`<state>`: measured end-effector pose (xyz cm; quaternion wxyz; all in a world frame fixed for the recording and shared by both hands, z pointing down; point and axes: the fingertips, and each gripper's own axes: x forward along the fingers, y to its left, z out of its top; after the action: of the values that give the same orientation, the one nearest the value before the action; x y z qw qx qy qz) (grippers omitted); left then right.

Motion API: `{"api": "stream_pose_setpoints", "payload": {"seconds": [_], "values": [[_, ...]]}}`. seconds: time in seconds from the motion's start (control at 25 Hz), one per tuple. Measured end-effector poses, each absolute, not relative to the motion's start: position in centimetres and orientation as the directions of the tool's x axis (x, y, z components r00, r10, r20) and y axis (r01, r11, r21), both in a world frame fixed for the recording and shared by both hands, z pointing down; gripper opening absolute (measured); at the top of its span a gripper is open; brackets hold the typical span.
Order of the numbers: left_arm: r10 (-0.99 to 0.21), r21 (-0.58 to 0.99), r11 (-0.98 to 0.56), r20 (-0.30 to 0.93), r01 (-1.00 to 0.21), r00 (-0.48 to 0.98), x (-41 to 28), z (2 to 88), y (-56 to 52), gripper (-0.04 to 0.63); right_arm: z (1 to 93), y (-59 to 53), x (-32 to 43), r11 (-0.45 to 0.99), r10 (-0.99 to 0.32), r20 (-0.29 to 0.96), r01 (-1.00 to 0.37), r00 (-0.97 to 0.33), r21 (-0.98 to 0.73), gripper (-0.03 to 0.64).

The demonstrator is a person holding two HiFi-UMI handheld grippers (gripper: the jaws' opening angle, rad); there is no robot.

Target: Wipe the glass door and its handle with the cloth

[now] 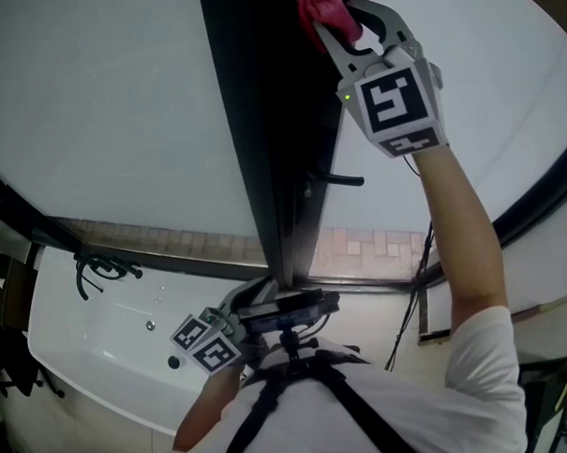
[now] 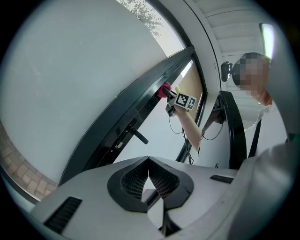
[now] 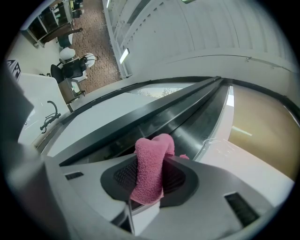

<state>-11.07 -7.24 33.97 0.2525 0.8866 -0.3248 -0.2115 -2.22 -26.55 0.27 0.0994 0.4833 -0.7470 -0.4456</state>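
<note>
Pink cloth [image 3: 151, 168] sits pinched inside the right gripper [image 1: 344, 12], tip poking forward (left gripper [image 2: 148, 171] clenched, empty).

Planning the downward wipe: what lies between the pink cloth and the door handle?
Only bare dark door frame runs between the cloth and the handle, seen in the head view.

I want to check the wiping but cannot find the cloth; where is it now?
The cloth is clamped in the right gripper, at the top of the head view, at the dark door frame above the handle.
</note>
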Motion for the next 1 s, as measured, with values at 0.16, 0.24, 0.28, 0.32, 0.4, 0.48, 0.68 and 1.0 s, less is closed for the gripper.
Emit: {"api": "stream_pose_setpoints", "payload": {"seconds": [0.16, 0.24, 0.28, 0.32, 0.4, 0.48, 0.68, 1.0], "values": [[-0.682, 0.586, -0.661, -0.209, -0.469, 0.700, -10.9, 34.2, -7.4, -0.006, 1.3, -26.8, -2.1, 0.141, -0.814, -0.271, -0.627, -0.514, 0.766, 0.104], [-0.682, 0.586, -0.661, -0.209, -0.468, 0.701, -10.8, 34.2, -7.5, -0.006, 1.8, -27.0, -2.1, 0.142, -0.816, -0.265, -0.623, -0.514, 0.769, 0.104], [-0.681, 0.587, -0.661, -0.208, -0.468, 0.702, -10.7, 34.2, -7.5, -0.006, 2.0, -27.0, -2.2, 0.143, -0.816, -0.264, -0.622, -0.515, 0.770, 0.104], [-0.681, 0.588, -0.661, -0.207, -0.467, 0.703, -10.7, 34.3, -7.5, -0.006, 2.2, -27.0, -2.2, 0.145, -0.816, -0.262, -0.621, -0.515, 0.771, 0.104], [-0.679, 0.589, -0.661, -0.205, -0.465, 0.705, -10.6, 34.2, -7.6, -0.006, 2.5, -27.2, -2.2, 0.145, -0.818, -0.256, -0.616, -0.515, 0.774, 0.104], [-0.678, 0.589, -0.661, -0.203, -0.464, 0.707, -10.5, 34.3, -7.6, -0.006, 2.8, -27.2, -2.1, 0.147, -0.820, -0.250, -0.611, -0.515, 0.777, 0.104], [-0.676, 0.590, -0.660, -0.197, -0.465, 0.710, -10.2, 34.5, -7.3, -0.006, 4.0, -27.0, -2.1, 0.148, -0.822, -0.214, -0.559, -0.529, 0.816, 0.104], [-0.676, 0.593, -0.658, -0.195, -0.464, 0.710, -10.0, 34.6, -7.4, -0.006, 5.3, -27.1, -2.3, 0.152, -0.820, -0.205, -0.548, -0.535, 0.823, 0.104]]}}
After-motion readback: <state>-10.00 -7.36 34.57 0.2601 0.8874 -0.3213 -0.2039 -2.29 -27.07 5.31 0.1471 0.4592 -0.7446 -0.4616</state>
